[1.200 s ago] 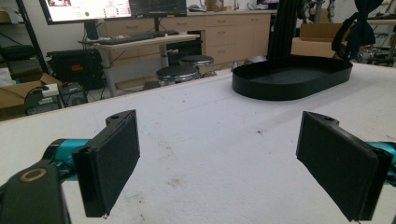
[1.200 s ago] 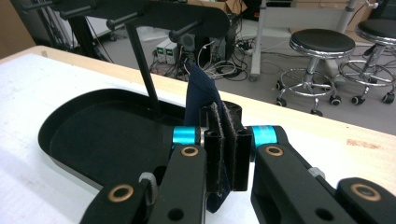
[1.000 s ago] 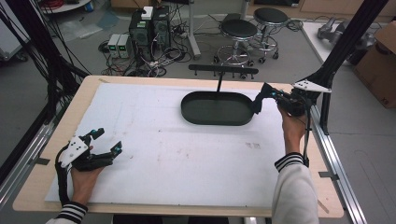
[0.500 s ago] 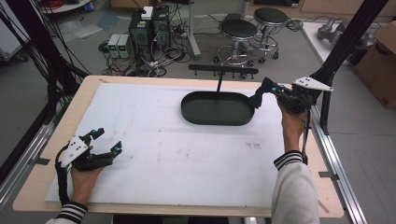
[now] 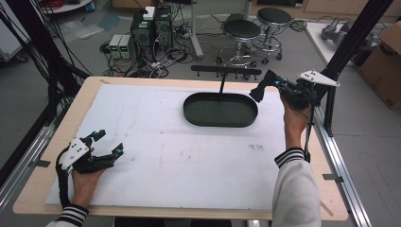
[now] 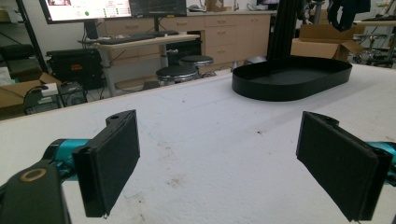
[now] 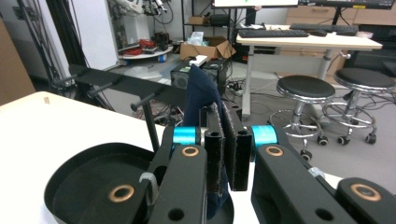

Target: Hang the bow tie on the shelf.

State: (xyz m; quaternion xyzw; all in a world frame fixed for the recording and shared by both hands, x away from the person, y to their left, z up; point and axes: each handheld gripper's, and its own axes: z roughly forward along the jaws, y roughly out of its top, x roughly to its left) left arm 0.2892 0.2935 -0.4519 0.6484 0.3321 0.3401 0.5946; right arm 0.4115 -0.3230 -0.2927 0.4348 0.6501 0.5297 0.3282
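Above the black tray (image 5: 220, 122), dark cloth (image 7: 200, 91) in right claw (image 5: 259, 90).

The left gripper (image 5: 105, 144) rests low with its jaws wide apart, while the right gripper (image 5: 259, 88) is held up, jaws squeezed together.

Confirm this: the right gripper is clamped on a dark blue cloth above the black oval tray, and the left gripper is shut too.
Not quite. The left gripper is open: the left gripper view shows its pads apart over bare table. The rest holds: the right gripper pinches the dark blue cloth above the black oval tray.
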